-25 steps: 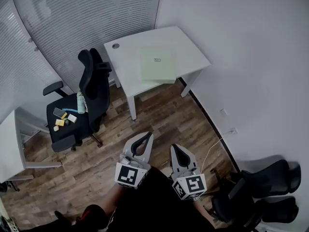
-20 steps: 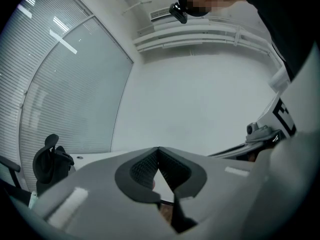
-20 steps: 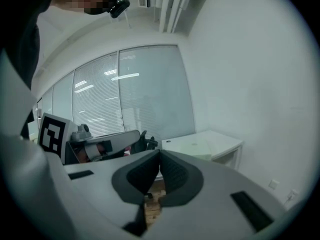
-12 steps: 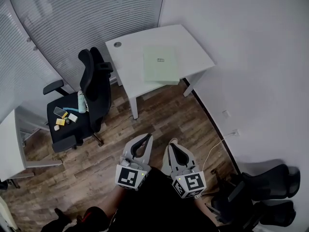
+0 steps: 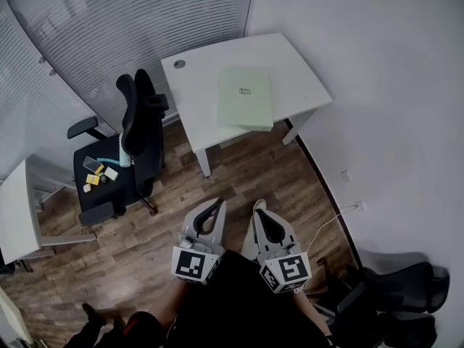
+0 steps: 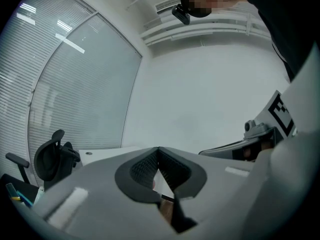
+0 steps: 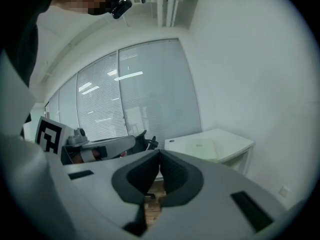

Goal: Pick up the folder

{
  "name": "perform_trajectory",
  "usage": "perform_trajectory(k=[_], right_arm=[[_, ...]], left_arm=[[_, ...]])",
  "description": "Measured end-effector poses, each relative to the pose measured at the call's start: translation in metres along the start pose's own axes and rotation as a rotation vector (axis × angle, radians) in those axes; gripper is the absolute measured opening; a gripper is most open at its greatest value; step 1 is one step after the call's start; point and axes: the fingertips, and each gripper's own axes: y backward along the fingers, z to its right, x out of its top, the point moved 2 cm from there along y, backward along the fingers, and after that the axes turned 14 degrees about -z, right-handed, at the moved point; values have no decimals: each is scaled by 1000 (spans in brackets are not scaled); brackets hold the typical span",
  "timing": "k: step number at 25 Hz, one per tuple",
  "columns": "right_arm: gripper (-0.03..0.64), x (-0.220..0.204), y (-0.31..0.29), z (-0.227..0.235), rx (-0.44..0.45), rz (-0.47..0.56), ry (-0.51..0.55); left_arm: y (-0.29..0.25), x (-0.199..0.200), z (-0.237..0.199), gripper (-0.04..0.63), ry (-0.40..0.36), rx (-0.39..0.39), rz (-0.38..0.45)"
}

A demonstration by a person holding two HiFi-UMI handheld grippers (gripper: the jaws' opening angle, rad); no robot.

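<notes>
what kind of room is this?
Probably a small office: white desk with a pale green folder on it, black swivel chair beside it, slatted blinds on the wall behind.

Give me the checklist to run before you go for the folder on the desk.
1. Target located: ok. The pale green folder lies flat on the white desk, reaching its near edge.
2. Top of folder clear: ok, nothing lies on it.
3. Jaws of left gripper open for a grasp: not ok, shut and empty.
4. Jaws of right gripper open: not ok, shut and empty.
5. Within reach: not ok, both grippers hang over the wood floor, apart from the desk.
6. Approach clear: ok, the office chair stands left of the desk, off the line.
</notes>
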Motion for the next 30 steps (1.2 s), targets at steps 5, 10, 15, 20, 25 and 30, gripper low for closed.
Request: perform_trajectory(k=[5,10,15,20,25,30], right_arm=[[0,10,-17,34,23,-24,-1],[0,35,-36,70,62,-17,9],[2,61,-55,110,109,-16,30],[2,77,-74,136,177,-39,53],[2,88,-85,165,238,-61,92],[2,93,-91,201,277,-86,129]], left_arm=[[-32,6,2,5,20,26,-17],[-71,17,-2,5,30,67,-21],[-105,43,-2,5,23,127,-2],[-131,49,-7,5,65,212,-33],[-159,52,0,5,89,264,-17],[-188,57,14,5,122,312,15]])
